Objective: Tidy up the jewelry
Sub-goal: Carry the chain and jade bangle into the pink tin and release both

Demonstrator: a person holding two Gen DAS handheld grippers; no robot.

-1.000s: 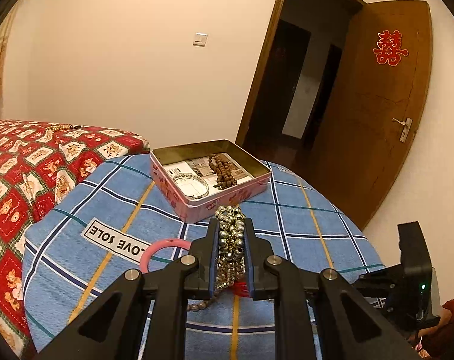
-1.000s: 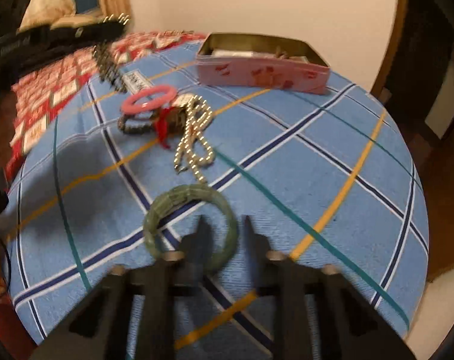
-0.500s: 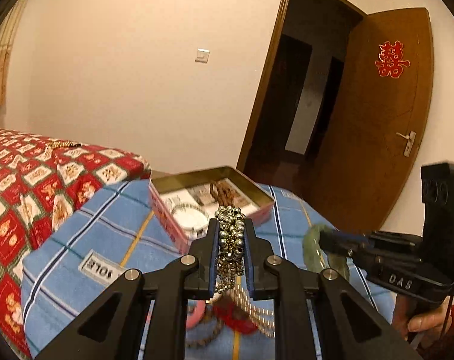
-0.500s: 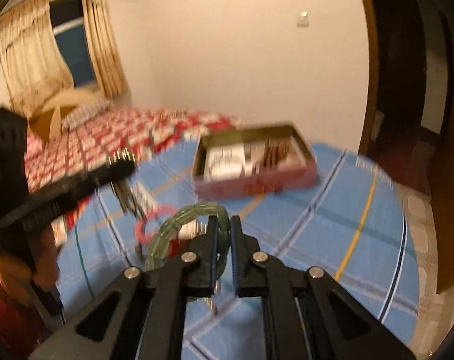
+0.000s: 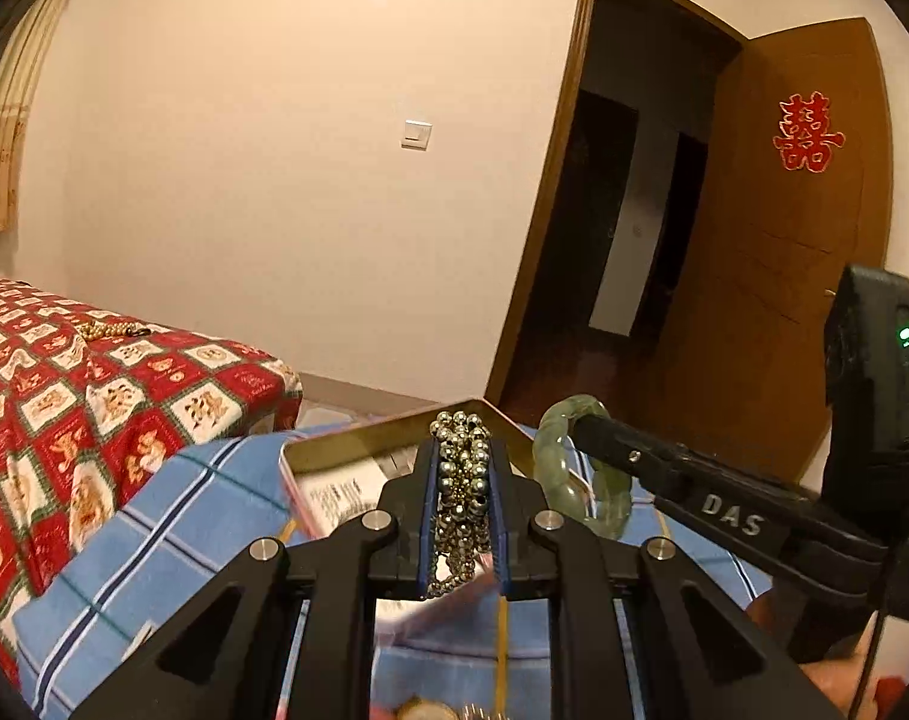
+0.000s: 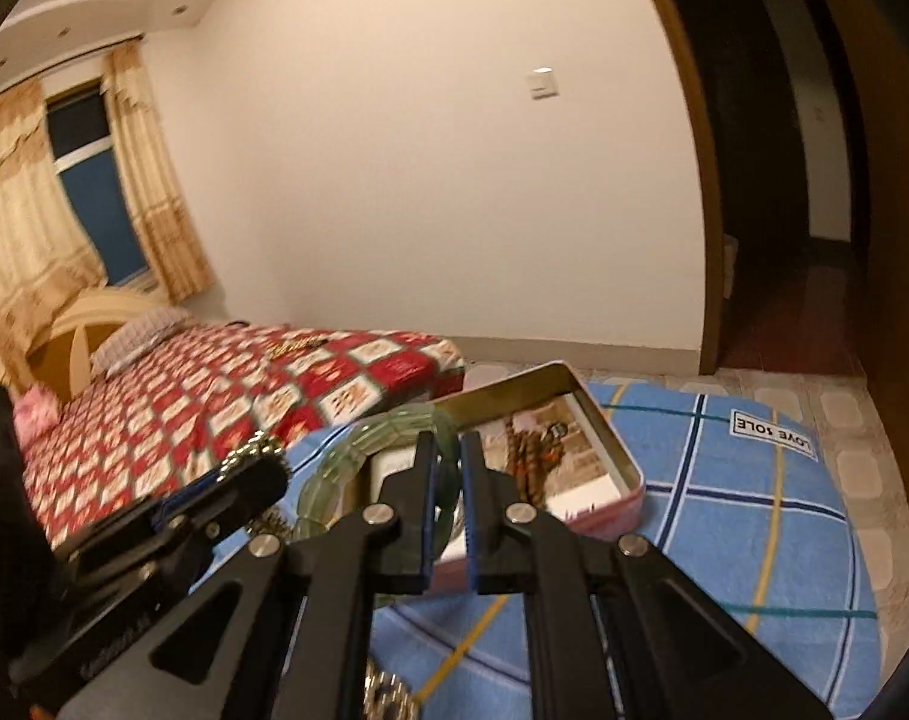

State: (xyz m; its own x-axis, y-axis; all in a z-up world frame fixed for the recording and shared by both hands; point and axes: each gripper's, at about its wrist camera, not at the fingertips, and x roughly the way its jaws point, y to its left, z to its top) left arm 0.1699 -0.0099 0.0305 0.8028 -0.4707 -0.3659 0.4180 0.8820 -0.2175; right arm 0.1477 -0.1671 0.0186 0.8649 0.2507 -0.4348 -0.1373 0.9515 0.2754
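My left gripper (image 5: 463,462) is shut on a bunch of silver metal beads (image 5: 461,498), held above the near edge of the pink tin box (image 5: 358,489). My right gripper (image 6: 447,450) is shut on a green jade bangle (image 6: 346,468), which hangs to the left of its fingers over the same tin (image 6: 604,468). In the left wrist view the bangle (image 5: 574,468) and the right gripper (image 5: 598,432) reach in from the right, just beside the beads. In the right wrist view the left gripper (image 6: 256,456) with the beads (image 6: 247,450) comes in from the left.
The tin sits on a round table under a blue checked cloth (image 6: 742,516). A brown bead string (image 6: 538,444) lies inside the tin. A bed with a red patterned cover (image 5: 64,396) is at the left, with a beaded piece (image 5: 115,330) on it. An open door (image 5: 802,252) stands at the right.
The right gripper closed on the green bangle, lifted it off the cloth and carried it to the tin. The left gripper moved forward with the beads to the tin.
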